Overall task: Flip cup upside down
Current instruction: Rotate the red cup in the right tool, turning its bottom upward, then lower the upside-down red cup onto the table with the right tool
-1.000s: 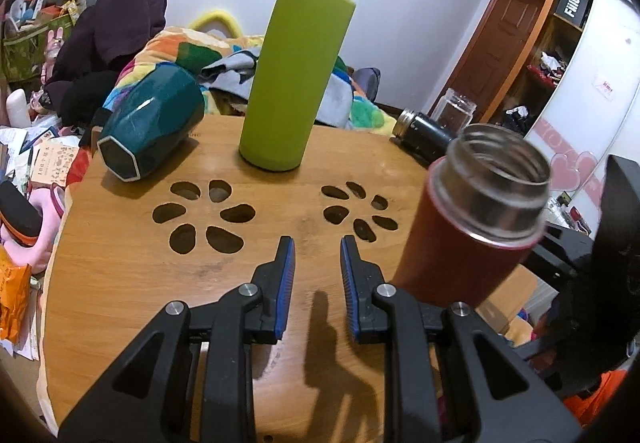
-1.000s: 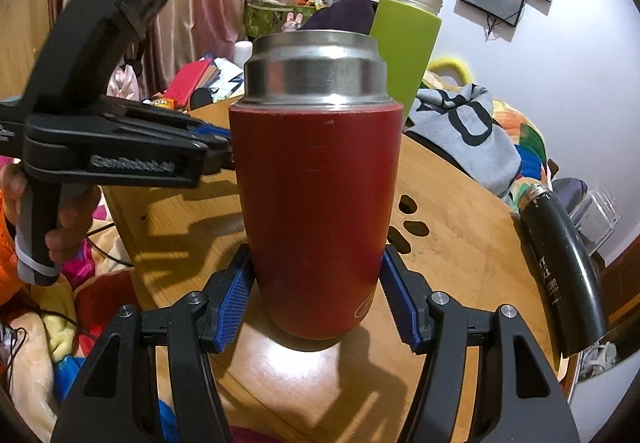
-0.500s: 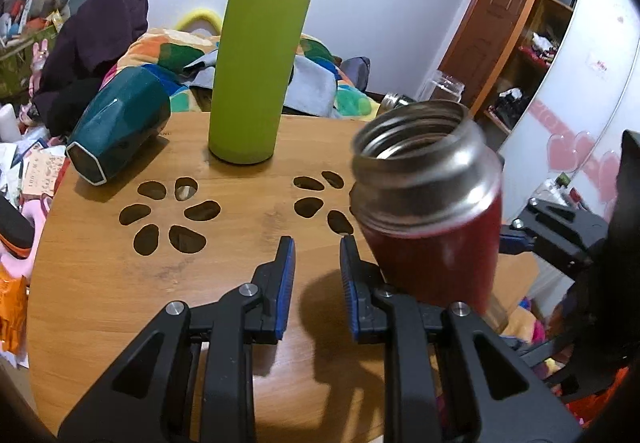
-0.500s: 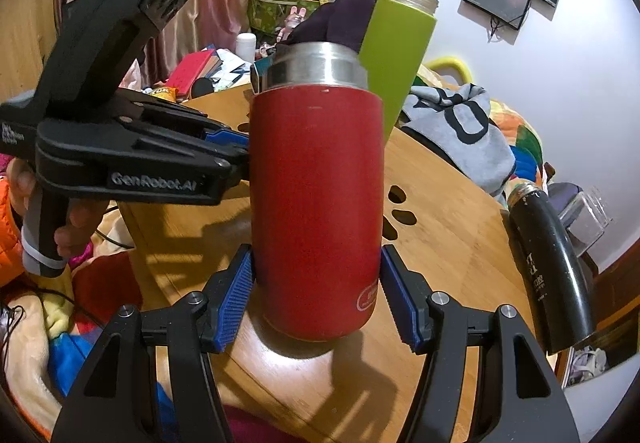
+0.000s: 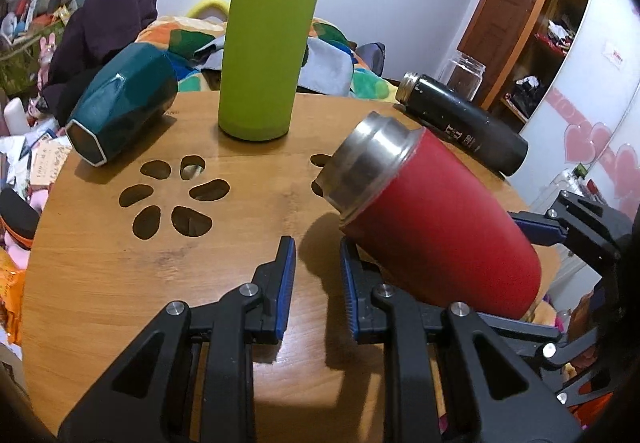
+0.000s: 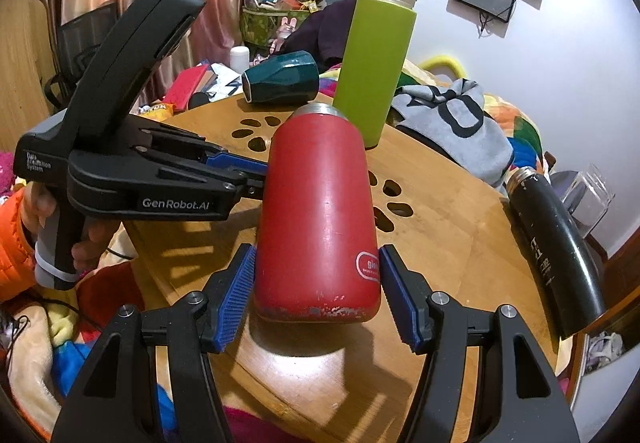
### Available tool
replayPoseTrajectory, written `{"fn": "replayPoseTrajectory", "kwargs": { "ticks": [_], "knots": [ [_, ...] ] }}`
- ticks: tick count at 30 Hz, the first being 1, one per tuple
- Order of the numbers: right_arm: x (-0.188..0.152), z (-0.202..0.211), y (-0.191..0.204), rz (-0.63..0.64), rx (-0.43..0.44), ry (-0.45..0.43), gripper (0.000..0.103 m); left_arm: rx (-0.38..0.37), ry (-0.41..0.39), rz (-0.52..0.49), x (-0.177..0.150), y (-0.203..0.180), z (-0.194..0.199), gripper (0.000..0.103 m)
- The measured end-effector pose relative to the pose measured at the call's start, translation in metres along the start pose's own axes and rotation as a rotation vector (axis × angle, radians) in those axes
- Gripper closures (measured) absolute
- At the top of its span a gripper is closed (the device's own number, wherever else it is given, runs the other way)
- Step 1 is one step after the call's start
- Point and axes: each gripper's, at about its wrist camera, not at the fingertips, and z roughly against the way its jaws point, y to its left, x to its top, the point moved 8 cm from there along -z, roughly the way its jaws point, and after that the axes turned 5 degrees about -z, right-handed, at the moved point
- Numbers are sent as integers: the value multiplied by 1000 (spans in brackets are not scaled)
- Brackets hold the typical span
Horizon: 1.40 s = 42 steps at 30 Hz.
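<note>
A red cup with a steel rim is held off the round wooden table, tipped over with its mouth pointing away from the right wrist camera. My right gripper is shut on the cup near its base, a blue pad on each side. My left gripper is empty, its jaws a narrow gap apart, just left of the cup; its body also shows in the right wrist view.
A tall green bottle stands at the table's far side. A teal cup lies on its side at the far left. A black bottle lies at the right edge. Clothes and clutter surround the table.
My right gripper has tilted the red cup from upright to nearly lying over, mouth swinging away. My left gripper has stayed beside it with the same narrow gap.
</note>
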Motion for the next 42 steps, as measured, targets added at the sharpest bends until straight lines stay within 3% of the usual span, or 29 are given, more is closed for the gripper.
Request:
{"fn": "replayPoseTrajectory", "kwargs": {
  "ticks": [6, 11, 17, 28, 42],
  "knots": [
    [-5, 4, -5, -49, 17, -19, 44, 48, -18, -24, -1, 3, 11, 82],
    [-10, 5, -6, -96, 50, -38, 44, 63, -85, -42, 10, 1, 37, 82],
    [-14, 8, -7, -152, 72, -81, 44, 45, -162, -139, 32, -35, 57, 82],
    [-36, 12, -13, -235, 92, -95, 45, 13, -123, -209, 32, -67, 30, 83],
    [8, 62, -27, -275, 37, -311, 45, 4, -194, -198, 45, -66, 54, 83]
  ]
}}
